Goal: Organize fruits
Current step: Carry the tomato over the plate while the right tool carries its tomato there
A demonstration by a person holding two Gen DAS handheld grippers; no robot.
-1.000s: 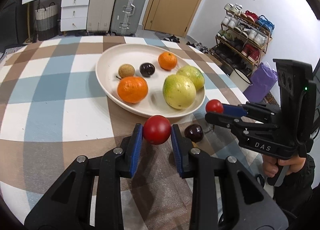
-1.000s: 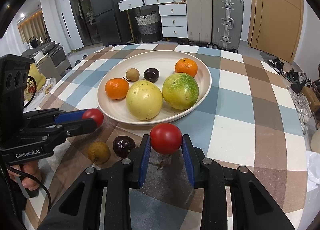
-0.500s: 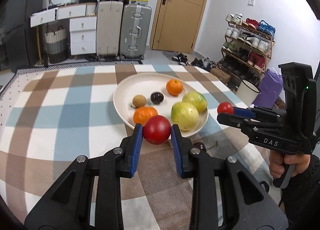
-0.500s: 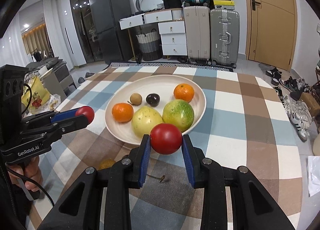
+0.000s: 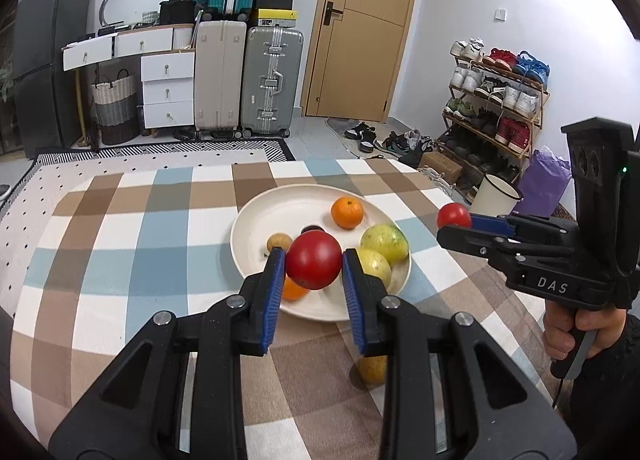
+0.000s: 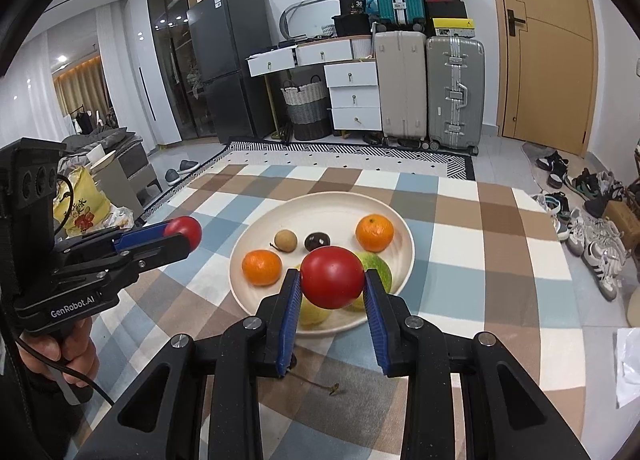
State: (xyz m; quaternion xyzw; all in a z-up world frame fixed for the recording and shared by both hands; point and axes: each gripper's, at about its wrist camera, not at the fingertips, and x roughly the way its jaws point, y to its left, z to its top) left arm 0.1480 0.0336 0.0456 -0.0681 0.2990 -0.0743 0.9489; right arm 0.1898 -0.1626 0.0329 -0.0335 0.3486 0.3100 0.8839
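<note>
Above the checked tablecloth [image 5: 100, 228] I hold both grippers off the surface, each pinching a red fruit. My left gripper [image 5: 314, 266] has its blue pads [image 5: 274, 292] pressed against a red tomato [image 5: 313, 259], which hangs in front of the near side of the plate [image 5: 256, 228]. My right gripper [image 6: 333, 283] clamps a second tomato [image 6: 332, 277] the same way, and in its view that tomato sits in front of the plate's [image 6: 320, 208] near half.

From the right wrist the left gripper [image 6: 188, 234] shows at the left, level with the plate and clear of it, its tomato [image 6: 185, 230] at the fingertips. From the left wrist the right gripper [image 5: 456, 220] shows at the right, beside the plate's right edge, with its tomato [image 5: 453, 215] at the tips.

On the plate I see two oranges, one [image 6: 374, 233] at the back right and one [image 6: 261, 268] at the front left, a small brown fruit [image 6: 285, 239], a dark round fruit [image 6: 317, 241] next to it, and two large yellow-green fruits partly hidden behind my fingers; one [image 5: 385, 242] is clear in the left view. A yellowish fruit [image 5: 372, 368] lies on the cloth below the plate, half behind my left gripper's right finger. A dry stem [image 6: 328, 387] lies on the cloth near the right gripper.
</note>
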